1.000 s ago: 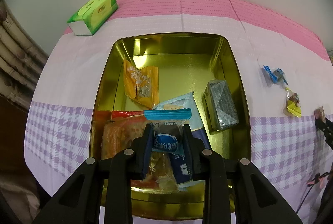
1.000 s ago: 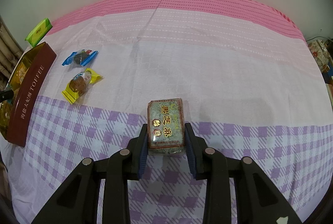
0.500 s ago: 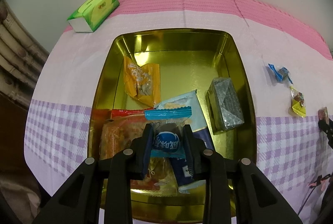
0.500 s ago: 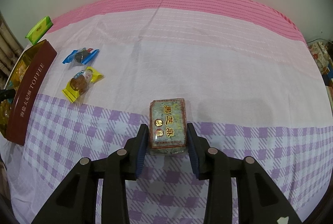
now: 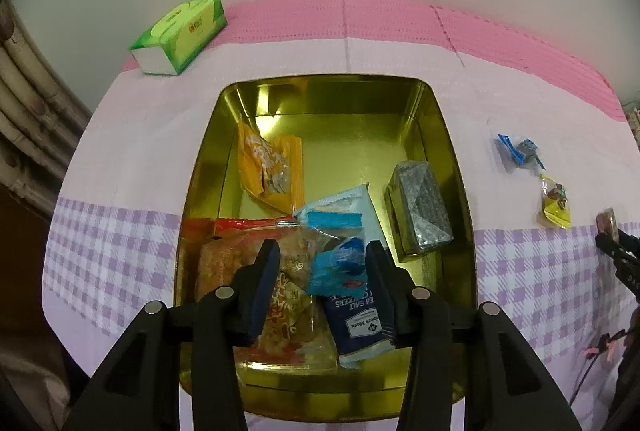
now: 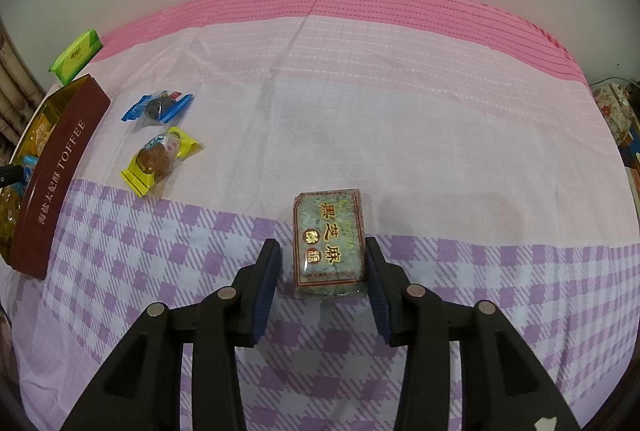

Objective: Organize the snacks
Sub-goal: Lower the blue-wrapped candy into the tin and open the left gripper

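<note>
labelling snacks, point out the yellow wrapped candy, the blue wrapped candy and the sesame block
yellow wrapped candy (image 6: 158, 161), right wrist view, clear middle
blue wrapped candy (image 6: 157, 107), right wrist view, dark centre
sesame block (image 6: 329, 243), right wrist view, printed top face

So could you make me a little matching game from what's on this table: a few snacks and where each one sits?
Things:
1. orange packet
2. sesame bar
3. yellow-wrapped candy
4. green tissue pack

Places:
A. between the right gripper fingers
B. far corner, by the pink stripe
C. inside the gold tin
D. on the cloth beside the blue-wrapped candy

Pairs: 1-C, 2-A, 3-D, 4-B
</note>
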The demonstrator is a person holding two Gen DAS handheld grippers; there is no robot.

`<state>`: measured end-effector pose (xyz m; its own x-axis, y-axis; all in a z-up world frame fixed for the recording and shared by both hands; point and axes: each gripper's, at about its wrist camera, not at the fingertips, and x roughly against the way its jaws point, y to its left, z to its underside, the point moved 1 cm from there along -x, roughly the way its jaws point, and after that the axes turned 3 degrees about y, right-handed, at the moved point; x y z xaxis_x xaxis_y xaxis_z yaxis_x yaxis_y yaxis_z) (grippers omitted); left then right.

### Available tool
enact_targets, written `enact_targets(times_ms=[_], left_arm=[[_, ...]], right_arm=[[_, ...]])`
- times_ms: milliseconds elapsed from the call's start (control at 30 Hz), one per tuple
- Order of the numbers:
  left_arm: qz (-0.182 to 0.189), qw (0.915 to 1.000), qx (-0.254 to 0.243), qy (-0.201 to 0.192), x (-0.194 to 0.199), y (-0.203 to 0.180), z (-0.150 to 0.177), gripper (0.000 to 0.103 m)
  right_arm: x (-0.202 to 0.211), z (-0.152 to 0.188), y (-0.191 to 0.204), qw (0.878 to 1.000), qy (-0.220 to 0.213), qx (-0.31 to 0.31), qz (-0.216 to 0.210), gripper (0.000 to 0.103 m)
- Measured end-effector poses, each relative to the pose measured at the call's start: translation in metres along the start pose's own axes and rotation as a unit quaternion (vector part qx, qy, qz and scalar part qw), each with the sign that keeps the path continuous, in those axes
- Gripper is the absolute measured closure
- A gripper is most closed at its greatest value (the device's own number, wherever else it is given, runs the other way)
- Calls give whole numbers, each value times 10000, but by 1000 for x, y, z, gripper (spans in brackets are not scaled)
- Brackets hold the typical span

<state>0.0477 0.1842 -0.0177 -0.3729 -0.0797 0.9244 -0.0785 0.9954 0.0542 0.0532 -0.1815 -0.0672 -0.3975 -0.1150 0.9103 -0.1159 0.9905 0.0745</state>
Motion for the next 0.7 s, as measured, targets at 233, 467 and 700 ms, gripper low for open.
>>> enact_targets(times_ms=[233, 467, 700], left_arm=[[-180, 9993, -41, -317, 19, 1, 8, 53], [-332, 9974, -73, -630, 34, 7, 15, 48], [-221, 9969, -23, -756, 41, 11, 19, 40]], right_arm=[[0, -2, 0, 10000, 36, 39, 50, 62], [-1, -3, 2, 9999, 16, 24, 98, 62], [-3, -6, 4, 9997, 38, 40, 232, 73]])
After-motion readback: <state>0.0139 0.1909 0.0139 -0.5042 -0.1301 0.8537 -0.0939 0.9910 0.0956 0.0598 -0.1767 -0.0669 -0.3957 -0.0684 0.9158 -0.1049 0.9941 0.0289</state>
